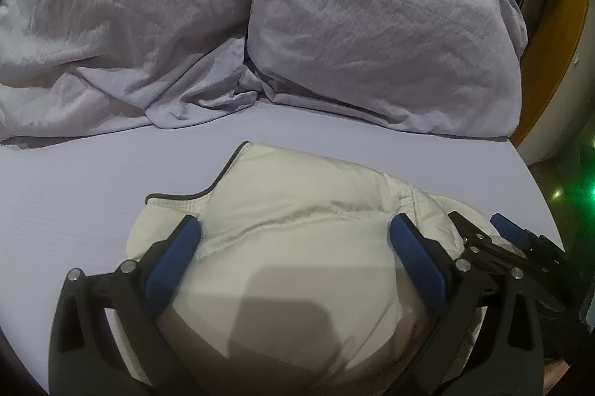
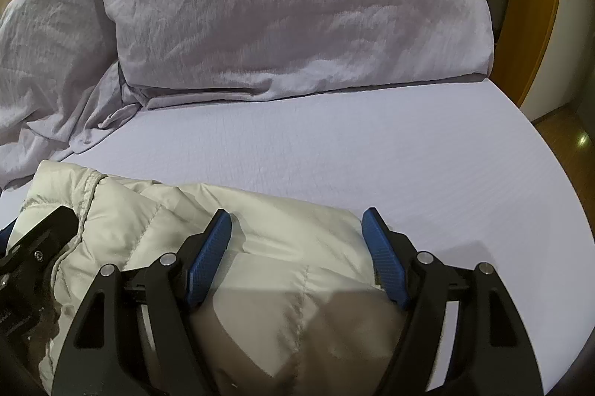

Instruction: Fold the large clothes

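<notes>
1. Cream quilted puffer jacket [image 1: 297,228], folded into a bundle, lies on the lilac bed sheet [image 1: 74,180] near the bed's right edge.
2. Left gripper [image 1: 295,232]: jaws spread wide, blue pads [image 1: 174,254] flanking the jacket's bulk, not pinching it.
3. Right gripper [image 2: 297,225]: jaws likewise spread over the jacket's right end.
4. Two crumpled grey pillows [image 2: 279,5] lie beyond, apart from the jacket.

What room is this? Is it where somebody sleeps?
Most likely a bedroom. There is a bed with a smooth lavender sheet, big crumpled pillows at its head, and a puffy cream jacket lying on the sheet.
</notes>
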The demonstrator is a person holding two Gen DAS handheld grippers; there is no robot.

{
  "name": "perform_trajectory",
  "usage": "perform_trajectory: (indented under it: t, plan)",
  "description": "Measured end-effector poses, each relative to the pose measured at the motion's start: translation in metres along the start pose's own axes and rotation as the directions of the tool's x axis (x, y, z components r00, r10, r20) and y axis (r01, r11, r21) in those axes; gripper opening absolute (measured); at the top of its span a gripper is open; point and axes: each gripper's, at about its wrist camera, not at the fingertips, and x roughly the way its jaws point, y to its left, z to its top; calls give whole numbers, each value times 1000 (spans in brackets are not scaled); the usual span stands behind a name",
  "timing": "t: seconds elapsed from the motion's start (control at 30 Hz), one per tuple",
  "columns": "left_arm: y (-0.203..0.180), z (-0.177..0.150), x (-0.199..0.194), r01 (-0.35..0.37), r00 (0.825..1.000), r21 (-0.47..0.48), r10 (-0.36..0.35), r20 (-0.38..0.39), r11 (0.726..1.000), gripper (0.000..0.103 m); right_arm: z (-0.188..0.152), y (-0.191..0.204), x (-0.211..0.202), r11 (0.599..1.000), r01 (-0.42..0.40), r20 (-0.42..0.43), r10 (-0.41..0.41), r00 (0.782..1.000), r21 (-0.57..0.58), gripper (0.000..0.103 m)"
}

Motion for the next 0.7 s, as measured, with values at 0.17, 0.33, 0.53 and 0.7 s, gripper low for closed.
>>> perform_trajectory:
  t: [0.17, 0.33, 0.53, 0.7]
  plan:
    - [5, -9, -34, 13, 1000, -1, -13, 25, 1000, 101, -13, -10, -40, 998, -70, 46, 70, 996, -8, 74]
    - [4, -27, -64, 35, 999, 16, -36, 35, 999, 101, -33, -16, -74, 993, -112, 79, 114, 990, -33, 70]
    - [-3, -52, -78, 14, 999, 48, -16, 45, 999, 101, -55, -16, -81, 990, -133, 83, 137, 987, -54, 69]
    - [-7, -63, -75, -19, 998, 67, 15, 62, 998, 101, -68, -13, -70, 990, -124, 72, 129, 989, -71, 69]
